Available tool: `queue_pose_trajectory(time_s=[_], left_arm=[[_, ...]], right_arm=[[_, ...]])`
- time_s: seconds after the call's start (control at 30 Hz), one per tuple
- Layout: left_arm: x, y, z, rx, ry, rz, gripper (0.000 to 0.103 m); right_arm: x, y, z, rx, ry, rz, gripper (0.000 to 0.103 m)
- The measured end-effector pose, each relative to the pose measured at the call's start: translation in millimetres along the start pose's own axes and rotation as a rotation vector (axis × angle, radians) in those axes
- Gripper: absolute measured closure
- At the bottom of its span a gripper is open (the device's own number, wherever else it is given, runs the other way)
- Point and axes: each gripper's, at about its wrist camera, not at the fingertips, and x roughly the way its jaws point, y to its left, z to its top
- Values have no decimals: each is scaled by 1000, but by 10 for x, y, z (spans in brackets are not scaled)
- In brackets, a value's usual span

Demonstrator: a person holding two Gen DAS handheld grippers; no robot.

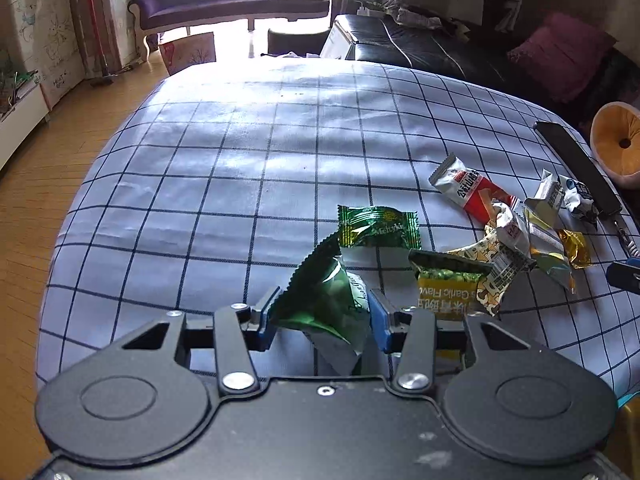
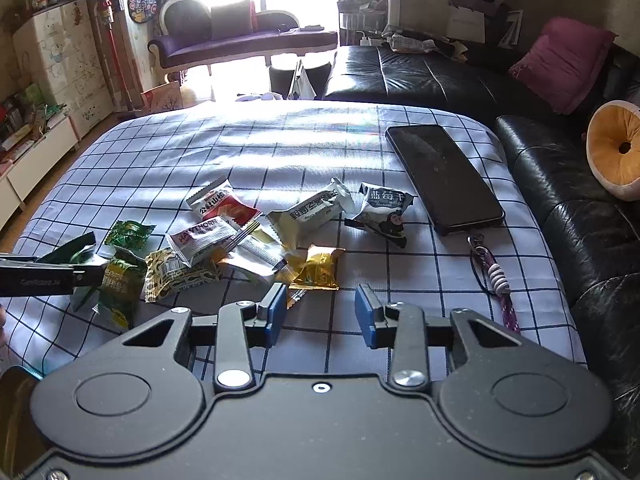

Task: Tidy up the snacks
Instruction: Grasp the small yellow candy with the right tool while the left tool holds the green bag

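Note:
My left gripper [image 1: 324, 312] is shut on a dark green snack packet [image 1: 324, 300], held just above the checked tablecloth [image 1: 240, 168]. A green Meltykiss packet [image 1: 378, 227] lies just beyond it. A garlic-flavour pea packet [image 1: 446, 286] lies to its right, beside a heap of several packets with a red-and-white hawthorn one [image 1: 468, 192]. My right gripper [image 2: 322, 312] is open and empty, low over the cloth. A gold packet [image 2: 316, 270] lies just ahead of its left finger. The heap [image 2: 224, 236], a cream bar [image 2: 310, 210] and a blueberry packet [image 2: 382, 208] lie farther off.
A black phone [image 2: 444, 176] with a beaded strap [image 2: 498, 276] lies at the table's right. A black leather sofa [image 2: 560, 184] with a pink cushion [image 2: 564, 60] and an orange donut cushion [image 2: 612, 152] runs along the right. The left gripper's body [image 2: 44, 278] enters at left.

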Motion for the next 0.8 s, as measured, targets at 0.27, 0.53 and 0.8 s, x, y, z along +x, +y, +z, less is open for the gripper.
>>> queue_pose_trajectory(time_s=[0.27, 0.53, 0.8], left_arm=[[-37, -9, -108, 13, -5, 23, 55], [-12, -101, -161, 56, -30, 60, 55], [5, -88, -137, 38, -28, 52, 57]], right_arm=[[319, -10, 125, 0, 29, -15, 57], [552, -54, 124, 31, 58, -35, 57], [601, -49, 170, 14, 41, -49, 57]])
